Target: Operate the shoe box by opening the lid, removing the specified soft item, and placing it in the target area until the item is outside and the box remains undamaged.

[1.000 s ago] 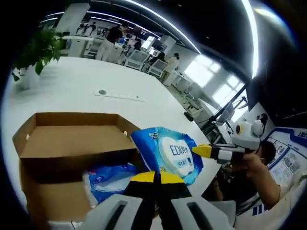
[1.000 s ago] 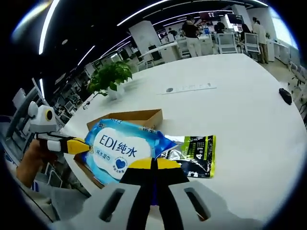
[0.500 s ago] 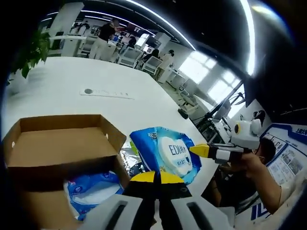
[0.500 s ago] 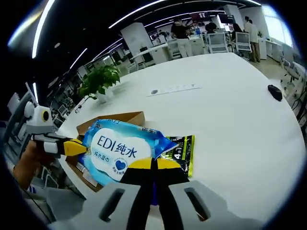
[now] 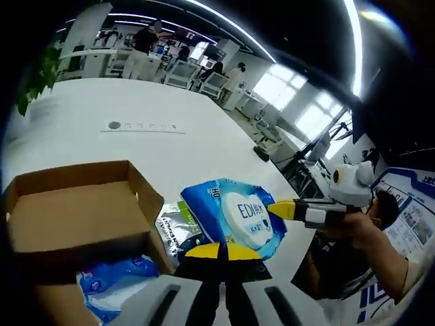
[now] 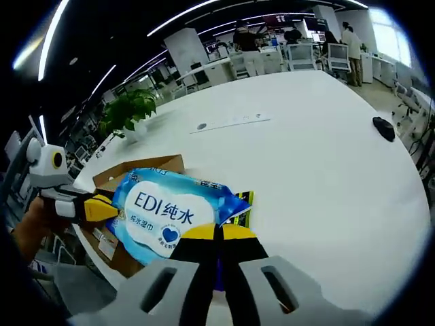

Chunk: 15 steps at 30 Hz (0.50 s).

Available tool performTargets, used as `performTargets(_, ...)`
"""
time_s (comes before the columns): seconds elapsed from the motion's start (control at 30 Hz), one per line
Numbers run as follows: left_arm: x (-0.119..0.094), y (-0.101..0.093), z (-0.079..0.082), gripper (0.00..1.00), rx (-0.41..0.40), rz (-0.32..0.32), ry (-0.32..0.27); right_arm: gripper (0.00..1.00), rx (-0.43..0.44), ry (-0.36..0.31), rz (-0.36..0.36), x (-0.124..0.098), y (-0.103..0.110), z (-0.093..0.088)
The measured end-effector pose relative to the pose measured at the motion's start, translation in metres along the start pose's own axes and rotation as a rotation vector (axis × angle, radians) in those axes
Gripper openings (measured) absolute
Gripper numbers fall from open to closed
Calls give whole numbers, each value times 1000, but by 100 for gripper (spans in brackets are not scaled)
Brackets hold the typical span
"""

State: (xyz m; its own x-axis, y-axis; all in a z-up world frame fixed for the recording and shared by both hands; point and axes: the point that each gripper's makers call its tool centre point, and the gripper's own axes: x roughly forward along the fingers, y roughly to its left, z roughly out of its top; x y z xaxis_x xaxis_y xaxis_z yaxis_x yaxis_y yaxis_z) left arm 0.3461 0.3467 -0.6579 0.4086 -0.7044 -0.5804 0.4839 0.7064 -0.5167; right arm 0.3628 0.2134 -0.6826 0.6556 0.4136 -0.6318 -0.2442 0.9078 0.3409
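Note:
A blue wipes pack (image 5: 234,216) marked EDI hangs in the air between both grippers. My left gripper (image 5: 221,250) is shut on its lower edge, and my right gripper (image 5: 284,209) comes in from the right, pinching its far corner. In the right gripper view the same wipes pack (image 6: 170,214) sits above my right gripper (image 6: 217,234), shut on its corner, with the left gripper (image 6: 102,207) at its left edge. The open cardboard shoe box (image 5: 75,204) lies left of the pack, another blue packet (image 5: 109,285) inside it. The shoe box (image 6: 139,170) sits behind the pack.
A silver-green packet (image 5: 173,225) lies on the white table (image 5: 81,146) beside the box, mostly hidden under the pack as a green packet (image 6: 243,202). A potted plant (image 6: 129,112), a socket strip (image 6: 228,122) and a small black object (image 6: 383,128) stand farther off. People and desks are behind.
Both grippers have carried the wipes pack a little away from the box, so it now covers most of the green packet. Both cameras shifted with the hands.

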Motion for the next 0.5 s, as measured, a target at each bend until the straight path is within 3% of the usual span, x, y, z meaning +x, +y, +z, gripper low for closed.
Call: performTargets(0.5,27,19,-9,0,50,74,77,0,-33,40,10,50,-18,-6)
